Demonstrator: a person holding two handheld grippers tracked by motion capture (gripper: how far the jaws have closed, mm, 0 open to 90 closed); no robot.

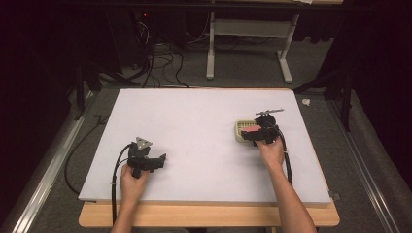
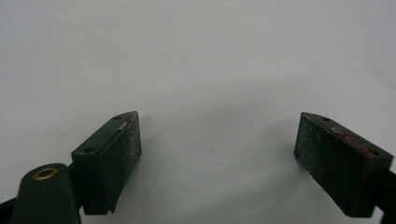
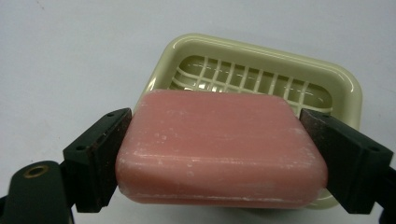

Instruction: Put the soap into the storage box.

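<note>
High view: right gripper (image 1: 256, 134) is seen over the soap dish (image 1: 240, 130) on the desk (image 1: 194, 126). Left gripper view: jaws are spread apart, nothing between. Right gripper view: pink soap bar (image 3: 219, 147) is clamped between the jaws, dish beyond.

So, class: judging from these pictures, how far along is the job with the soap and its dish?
Done: the right gripper is shut on the pink soap bar, one jaw against each end. In hand: the bar is held over the near edge of the cream soap dish; whether they touch cannot be told. Left, probably: lowering it onto the grid and letting go. The left gripper is open over the bare table.
</note>
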